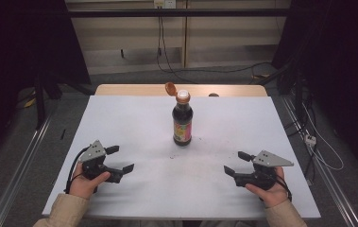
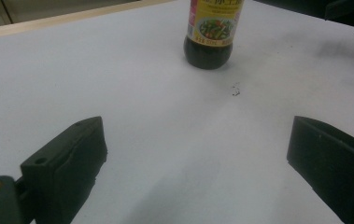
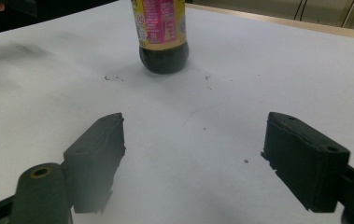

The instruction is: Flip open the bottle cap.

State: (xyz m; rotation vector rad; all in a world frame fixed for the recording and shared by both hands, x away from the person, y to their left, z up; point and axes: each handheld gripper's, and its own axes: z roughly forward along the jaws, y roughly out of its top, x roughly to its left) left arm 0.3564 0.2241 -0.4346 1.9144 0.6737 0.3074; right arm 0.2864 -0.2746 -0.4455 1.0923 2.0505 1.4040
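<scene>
Near the table's (image 1: 134,189) front edge, left gripper (image 1: 120,160) and right gripper (image 1: 233,163), jaws wide, nothing held; mid-table towards the far edge, sauce bottle (image 1: 182,124) upright, flip cap (image 1: 170,88) open, untouched, all handling still ahead.

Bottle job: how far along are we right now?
Done: the bottle stands upright mid-table with its flip cap hinged open. In hand: nothing; the left tool and right tool sit open on either side, apart from it. Left: any handling of the bottle, perhaps closing the cap, has not begun.
</scene>
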